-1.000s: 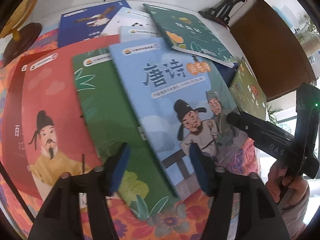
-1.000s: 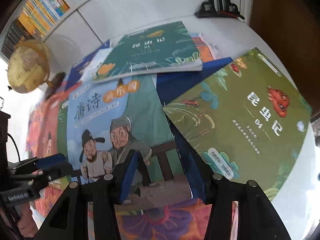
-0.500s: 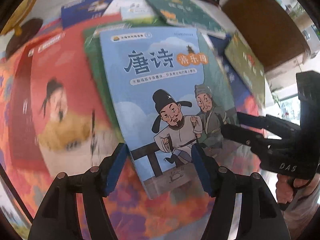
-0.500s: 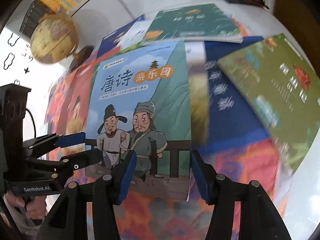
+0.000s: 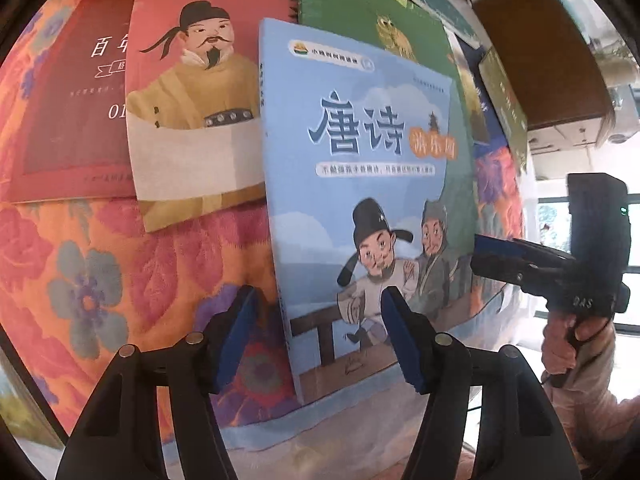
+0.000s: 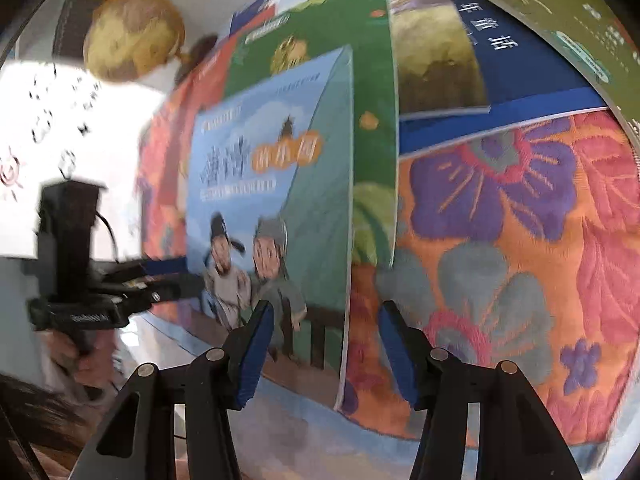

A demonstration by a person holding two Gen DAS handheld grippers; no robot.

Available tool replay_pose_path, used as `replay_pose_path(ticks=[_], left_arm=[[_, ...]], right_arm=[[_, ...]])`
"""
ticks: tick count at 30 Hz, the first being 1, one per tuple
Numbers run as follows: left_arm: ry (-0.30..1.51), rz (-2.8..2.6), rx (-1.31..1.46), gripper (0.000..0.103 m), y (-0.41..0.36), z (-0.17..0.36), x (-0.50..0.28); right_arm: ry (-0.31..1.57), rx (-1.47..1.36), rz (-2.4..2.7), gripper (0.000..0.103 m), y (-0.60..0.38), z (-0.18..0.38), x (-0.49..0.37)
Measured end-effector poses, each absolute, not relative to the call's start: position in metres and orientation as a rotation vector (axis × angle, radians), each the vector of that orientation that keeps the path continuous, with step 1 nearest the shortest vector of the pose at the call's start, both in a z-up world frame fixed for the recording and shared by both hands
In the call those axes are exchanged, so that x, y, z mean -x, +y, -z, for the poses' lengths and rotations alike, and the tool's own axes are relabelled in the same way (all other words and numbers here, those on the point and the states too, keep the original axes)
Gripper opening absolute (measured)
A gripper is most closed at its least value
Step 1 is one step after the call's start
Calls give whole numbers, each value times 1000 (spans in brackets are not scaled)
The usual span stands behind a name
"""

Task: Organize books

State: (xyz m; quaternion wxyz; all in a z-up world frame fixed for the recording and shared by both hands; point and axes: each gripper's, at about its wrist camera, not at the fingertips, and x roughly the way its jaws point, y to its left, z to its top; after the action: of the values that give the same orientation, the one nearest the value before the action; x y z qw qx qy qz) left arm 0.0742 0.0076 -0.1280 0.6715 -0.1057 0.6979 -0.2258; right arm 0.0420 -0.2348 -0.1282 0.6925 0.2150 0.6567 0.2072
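The left gripper (image 5: 320,332) and right gripper (image 6: 326,348), both unclenched, straddled opposite edges of the blue book (image 5: 372,184) near the worktop's front edge.

floral tablecloth (image 5: 100,288), blurred globe (image 6: 134,36).

Light-blue book (image 5: 360,184) with 2 cartoon figures, red book (image 5: 192,92) with a yellow-robed man, green leafy book (image 5: 372,12), orange floral cloth (image 5: 88,280), blue-padded black gripper (image 5: 316,336)
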Motion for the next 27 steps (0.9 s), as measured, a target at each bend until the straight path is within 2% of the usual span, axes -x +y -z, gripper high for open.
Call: replay_pose_path(ticks=[3, 5, 7, 14, 16, 17, 18, 24, 27], left_arm=[[1565, 529, 250, 59, 9, 130, -78], [1553, 528, 245, 50, 11, 129, -78], [1542, 518, 252, 46, 12, 129, -80], [1545, 568, 355, 46, 22, 133, -90], [1566, 571, 366, 45, 24, 134, -93], [1586, 564, 386, 45, 25, 135, -96], [1600, 556, 398, 44, 25, 136, -97], [1615, 532, 400, 38, 21, 137, -100], [1614, 512, 458, 31, 30, 139, -98]], right_arm=[[1455, -484, -505, 54, -234, 131, -45], [1449, -489, -523, 53, -235, 132, -47], [1448, -501, -525, 49, -237, 133, -51], [1437, -566, -580, 42, -240, 143, -61], [1441, -577, -588, 34, -244, 146, -61], [1454, -579, -577, 22, -247, 150, -62], [1461, -597, -583, 20, -250, 152, -63], [1464, -698, -657, 19, -257, 163, -65], [1466, -693, -669, 19, -253, 162, -65]])
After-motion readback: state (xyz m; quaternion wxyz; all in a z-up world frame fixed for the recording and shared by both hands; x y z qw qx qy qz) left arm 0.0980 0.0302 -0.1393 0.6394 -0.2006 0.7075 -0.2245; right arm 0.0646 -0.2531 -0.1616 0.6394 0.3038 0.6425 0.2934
